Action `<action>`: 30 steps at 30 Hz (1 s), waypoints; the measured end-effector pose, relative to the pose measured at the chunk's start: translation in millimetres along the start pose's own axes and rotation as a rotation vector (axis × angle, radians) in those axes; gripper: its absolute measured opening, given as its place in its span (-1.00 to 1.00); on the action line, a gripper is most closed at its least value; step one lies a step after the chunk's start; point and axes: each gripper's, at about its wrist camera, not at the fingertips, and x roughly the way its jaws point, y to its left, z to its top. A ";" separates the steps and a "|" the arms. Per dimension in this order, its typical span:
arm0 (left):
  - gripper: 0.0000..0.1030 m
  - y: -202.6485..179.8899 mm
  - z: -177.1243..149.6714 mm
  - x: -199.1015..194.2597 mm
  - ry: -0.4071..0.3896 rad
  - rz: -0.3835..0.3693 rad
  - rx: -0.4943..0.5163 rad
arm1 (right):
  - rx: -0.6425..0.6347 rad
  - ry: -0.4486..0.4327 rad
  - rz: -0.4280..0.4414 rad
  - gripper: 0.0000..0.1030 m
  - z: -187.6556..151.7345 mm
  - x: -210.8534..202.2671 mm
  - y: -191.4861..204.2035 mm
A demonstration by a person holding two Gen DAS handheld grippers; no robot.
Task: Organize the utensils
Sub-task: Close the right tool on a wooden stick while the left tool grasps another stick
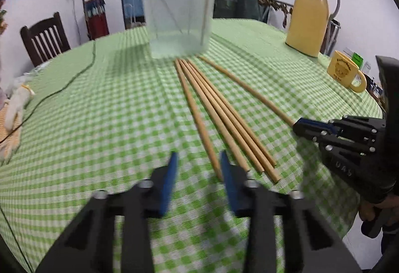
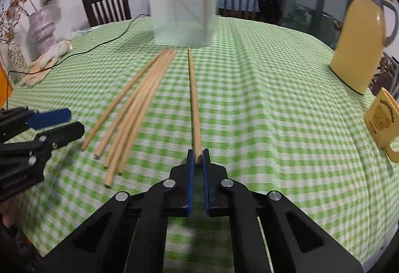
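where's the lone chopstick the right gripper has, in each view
Left wrist view: the lone chopstick runs diagonally right of centre, from near the clear plastic tub down to the right gripper at the right edge.
Right wrist view: the lone chopstick runs almost straight up the centre, its near end clamped in the right gripper.
Shared landmark: the tub, top centre in both.

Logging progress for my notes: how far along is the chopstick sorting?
Done: a few chopsticks stand in the clear container. In hand: the right gripper is shut on the lone chopstick. Left: five chopsticks lie loose on the table; the left gripper is open beside them.
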 end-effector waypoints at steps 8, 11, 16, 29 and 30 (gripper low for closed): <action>-0.53 -19.4 -3.2 16.0 0.030 0.007 0.055 | 0.031 -0.017 0.011 -0.87 -8.7 -6.1 -22.0; -0.54 -15.1 -2.7 15.5 0.032 -0.013 0.020 | 0.029 -0.023 0.021 -0.87 -10.4 -6.6 -24.5; -0.94 -4.5 -0.3 14.9 0.040 0.031 -0.023 | 0.020 -0.029 0.026 -0.87 -11.4 -7.5 -26.1; -0.96 44.9 -12.3 -20.1 -0.007 0.074 -0.167 | 0.010 -0.034 0.033 -0.87 -14.5 -9.8 -26.2; -0.96 44.6 -11.8 -22.6 -0.014 0.072 -0.163 | 0.008 -0.033 0.032 -0.87 -13.7 -9.8 -25.3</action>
